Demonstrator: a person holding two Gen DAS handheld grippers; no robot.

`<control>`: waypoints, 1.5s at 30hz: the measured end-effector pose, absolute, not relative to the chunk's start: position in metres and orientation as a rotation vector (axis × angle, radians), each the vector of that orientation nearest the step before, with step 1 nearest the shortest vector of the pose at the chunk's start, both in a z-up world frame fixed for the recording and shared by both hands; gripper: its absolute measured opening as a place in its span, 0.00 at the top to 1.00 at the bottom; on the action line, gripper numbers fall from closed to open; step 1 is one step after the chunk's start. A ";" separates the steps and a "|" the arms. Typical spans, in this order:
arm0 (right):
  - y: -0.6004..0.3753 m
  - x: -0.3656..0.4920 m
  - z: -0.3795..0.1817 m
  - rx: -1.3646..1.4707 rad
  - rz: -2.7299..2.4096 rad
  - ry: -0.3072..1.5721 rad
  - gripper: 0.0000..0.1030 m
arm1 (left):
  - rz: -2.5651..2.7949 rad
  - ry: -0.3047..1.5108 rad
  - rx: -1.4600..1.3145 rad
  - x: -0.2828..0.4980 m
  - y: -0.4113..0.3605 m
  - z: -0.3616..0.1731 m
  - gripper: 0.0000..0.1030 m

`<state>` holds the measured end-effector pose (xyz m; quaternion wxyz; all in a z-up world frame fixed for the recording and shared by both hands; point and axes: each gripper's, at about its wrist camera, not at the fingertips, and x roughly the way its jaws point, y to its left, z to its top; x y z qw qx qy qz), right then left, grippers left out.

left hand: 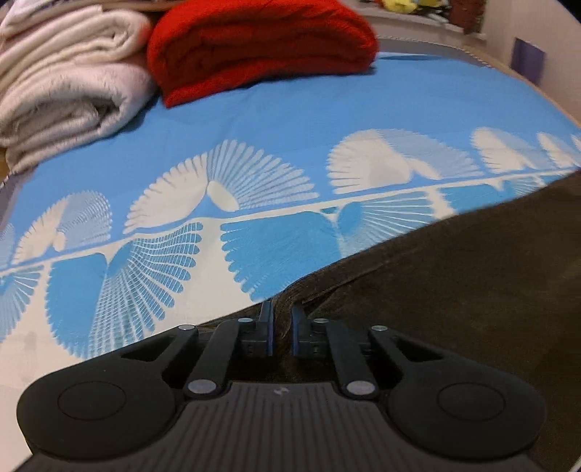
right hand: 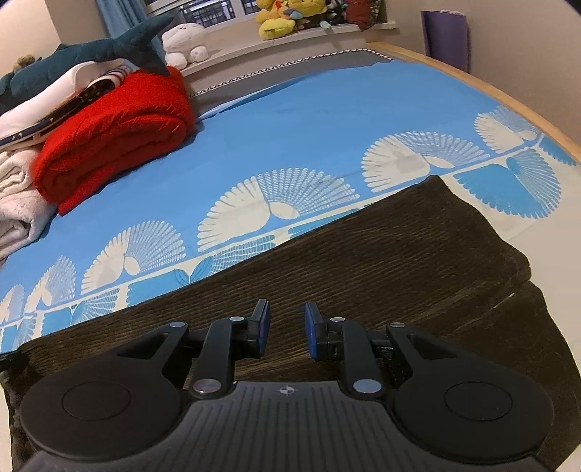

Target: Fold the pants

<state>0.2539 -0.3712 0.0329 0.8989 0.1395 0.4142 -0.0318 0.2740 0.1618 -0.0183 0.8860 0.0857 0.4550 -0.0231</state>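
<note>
The bed (right hand: 308,109) wears a blue fan-patterned sheet; brown corduroy pants (right hand: 363,254) lie folded across its near side, from 6 toward 3 o'clock; a red blanket (right hand: 116,134) sits at 10 o'clock; the left hand-held gripper (left hand: 281,319) pinches the pants' edge; the right hand-held gripper (right hand: 287,323) hovers narrowly parted over them.

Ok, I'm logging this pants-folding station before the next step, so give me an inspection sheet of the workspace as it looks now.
Surface: bed sheet, blue with white fan pattern, smooth.
Job's things: dark brown corduroy pants, folded over, lying along the near edge.
Clutter: red blanket and white blankets, folded, at the far left; shark plush on top.
Grippers: left gripper shut on the pants' edge; right gripper slightly parted above the pants, holding nothing.
Cables: nothing seen.
Surroundings: plush toys on a ledge, beige wall.
</note>
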 end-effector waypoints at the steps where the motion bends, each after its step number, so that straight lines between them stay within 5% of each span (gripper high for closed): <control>1: -0.372 0.252 0.033 0.295 -0.069 0.860 0.79 | -0.058 0.946 0.185 0.259 0.157 -0.008 0.91; 7: -0.370 0.236 0.035 0.340 -0.069 0.868 0.79 | -0.152 0.943 0.237 0.141 0.124 0.024 0.92; 14: -0.356 0.210 0.036 0.355 -0.039 0.885 0.79 | -0.173 1.099 0.048 0.073 0.140 -0.012 0.91; 19: -0.365 0.203 0.035 0.427 -0.050 0.894 0.79 | -0.030 1.118 -0.384 0.067 0.209 -0.018 0.53; 24: -0.389 0.207 0.037 0.535 -0.072 0.860 0.79 | 0.085 1.261 -0.532 0.083 0.235 -0.052 0.50; 28: -0.407 0.221 0.030 0.598 -0.068 0.859 0.79 | 0.142 1.267 -0.584 0.099 0.243 -0.062 0.27; 31: -0.415 0.237 0.016 0.635 -0.054 0.889 0.76 | 0.201 1.263 -0.636 0.106 0.250 -0.067 0.24; 41: -0.401 0.298 -0.053 0.781 -0.070 1.015 0.60 | 0.341 1.296 -0.647 0.128 0.249 -0.079 0.23; 45: -0.386 0.319 -0.075 0.798 -0.082 1.040 0.60 | 0.374 1.290 -0.582 0.132 0.246 -0.077 0.51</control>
